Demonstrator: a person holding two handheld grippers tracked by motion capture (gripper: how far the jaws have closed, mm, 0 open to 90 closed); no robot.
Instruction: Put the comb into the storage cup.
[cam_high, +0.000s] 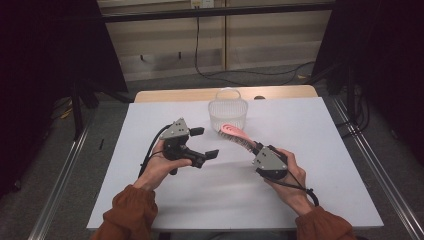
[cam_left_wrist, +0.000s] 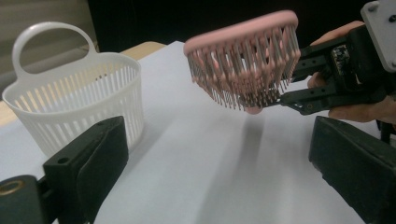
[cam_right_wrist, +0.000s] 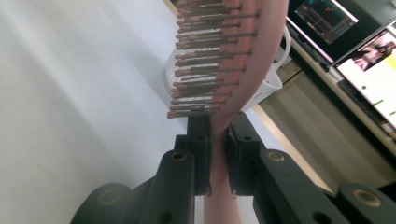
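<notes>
A pink hairbrush (cam_high: 235, 133) is hanging in the air just right of the middle of the high view, its head pointing toward the upper left and ending just in front of a white slotted basket (cam_high: 228, 114). The brush is lifted off the white table (cam_high: 310, 150) rather than lying on it. In the left gripper view the brush head (cam_left_wrist: 243, 56) is sitting in the upper middle of the frame, bristles pointing down and a little toward the camera, with a soft shadow on the table beneath it.

The right gripper (cam_high: 256, 148) is clamping the brush by its handle; in the right gripper view the two black jaws are pressing on either side of the pink handle (cam_right_wrist: 219, 163) at the lower middle of the frame, while the bristles are running up toward the top edge. The person's right hand (cam_high: 290, 175) is gripping this tool at the lower right of the high view.

The left gripper (cam_high: 204, 144) is sitting left of centre in the high view, held by the left hand (cam_high: 160, 167), its jaws standing wide apart with nothing between them. In the left gripper view those jaws are rising from the lower left and lower right corners, with the basket (cam_left_wrist: 74, 98) standing at the left of the frame, its loop handle pointing up.

Both rust-coloured sleeves (cam_high: 127, 212) are entering from the bottom edge of the high view.
</notes>
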